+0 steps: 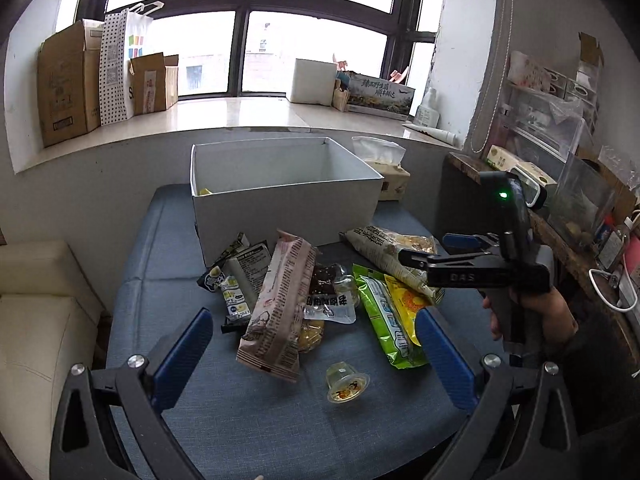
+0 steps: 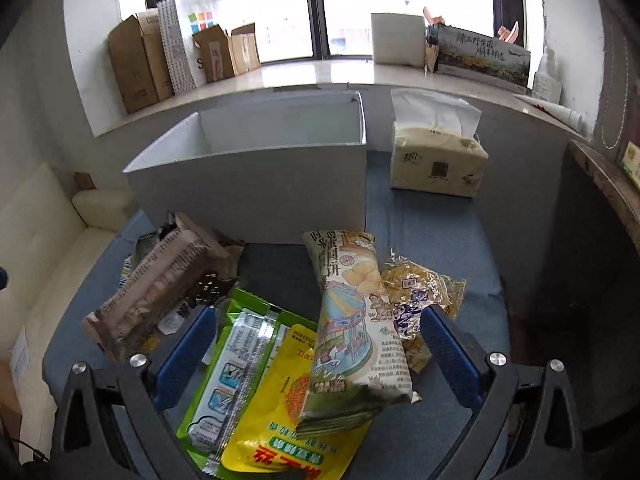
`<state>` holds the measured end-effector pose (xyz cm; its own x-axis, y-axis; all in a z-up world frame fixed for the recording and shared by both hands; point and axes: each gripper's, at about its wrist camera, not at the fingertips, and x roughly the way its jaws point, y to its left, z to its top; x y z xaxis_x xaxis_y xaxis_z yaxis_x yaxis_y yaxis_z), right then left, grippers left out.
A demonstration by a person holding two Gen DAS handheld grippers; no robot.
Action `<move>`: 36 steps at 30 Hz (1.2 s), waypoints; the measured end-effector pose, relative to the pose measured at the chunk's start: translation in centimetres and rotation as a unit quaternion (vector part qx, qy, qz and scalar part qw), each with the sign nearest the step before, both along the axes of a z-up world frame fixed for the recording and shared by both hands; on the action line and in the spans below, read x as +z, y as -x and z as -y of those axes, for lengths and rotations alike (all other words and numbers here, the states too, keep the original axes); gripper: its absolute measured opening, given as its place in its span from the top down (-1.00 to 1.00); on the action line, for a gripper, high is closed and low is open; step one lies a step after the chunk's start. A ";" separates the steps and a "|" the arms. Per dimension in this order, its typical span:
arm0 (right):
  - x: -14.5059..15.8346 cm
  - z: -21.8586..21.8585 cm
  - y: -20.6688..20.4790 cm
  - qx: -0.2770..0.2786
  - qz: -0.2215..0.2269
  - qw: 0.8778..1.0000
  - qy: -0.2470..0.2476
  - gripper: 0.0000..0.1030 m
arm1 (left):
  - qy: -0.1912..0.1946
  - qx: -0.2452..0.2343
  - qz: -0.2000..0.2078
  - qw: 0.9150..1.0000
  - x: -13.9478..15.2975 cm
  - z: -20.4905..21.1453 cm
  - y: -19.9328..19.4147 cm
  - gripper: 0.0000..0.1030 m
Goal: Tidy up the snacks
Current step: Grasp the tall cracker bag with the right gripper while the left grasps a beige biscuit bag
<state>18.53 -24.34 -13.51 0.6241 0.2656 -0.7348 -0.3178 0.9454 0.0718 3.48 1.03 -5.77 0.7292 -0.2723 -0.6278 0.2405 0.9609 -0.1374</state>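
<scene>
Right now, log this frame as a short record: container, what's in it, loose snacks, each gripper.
container: white box, open top, at the back of the blue cushion
contents: one yellowish item in a corner; the rest is hidden
snacks: pile in front of the box, pink pack tilted on top; jelly cup apart, nearest the camera
left gripper: open, empty, over the pile
right gripper: open, over the cream pack
nearby: tissue pack beside the box

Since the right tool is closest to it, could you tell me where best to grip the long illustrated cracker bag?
I would grip the cracker bag across its narrow middle, coming from above. It lies on top of the yellow packet, tilted lengthwise toward the white box, so its long sides are free for the open right tool.
</scene>
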 end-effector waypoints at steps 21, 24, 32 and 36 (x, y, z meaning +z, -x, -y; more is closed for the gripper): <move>-5.4 -0.3 -4.2 0.001 -0.073 0.996 0.041 -0.28 | -0.006 0.004 -0.028 1.000 -1.6 0.0 -0.7 -1.00; -4.9 -0.5 -3.8 -0.009 -0.075 0.996 0.057 0.15 | -0.009 0.003 -0.029 1.000 -1.7 0.1 -0.8 -1.00; -2.4 -0.8 -1.4 -0.010 -0.045 0.998 0.051 0.18 | -0.021 0.001 -0.041 0.999 -2.5 0.1 -1.8 -1.00; 0.2 -0.2 0.8 -0.017 -0.029 0.999 0.026 0.18 | -0.041 -0.014 -0.043 0.998 -3.1 0.7 -3.0 -1.00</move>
<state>17.71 -24.14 -13.34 0.5887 0.2056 -0.7818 -0.2827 0.9584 0.0392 6.52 0.29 -8.90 0.6640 -0.2381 -0.7088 0.2589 0.9625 -0.0809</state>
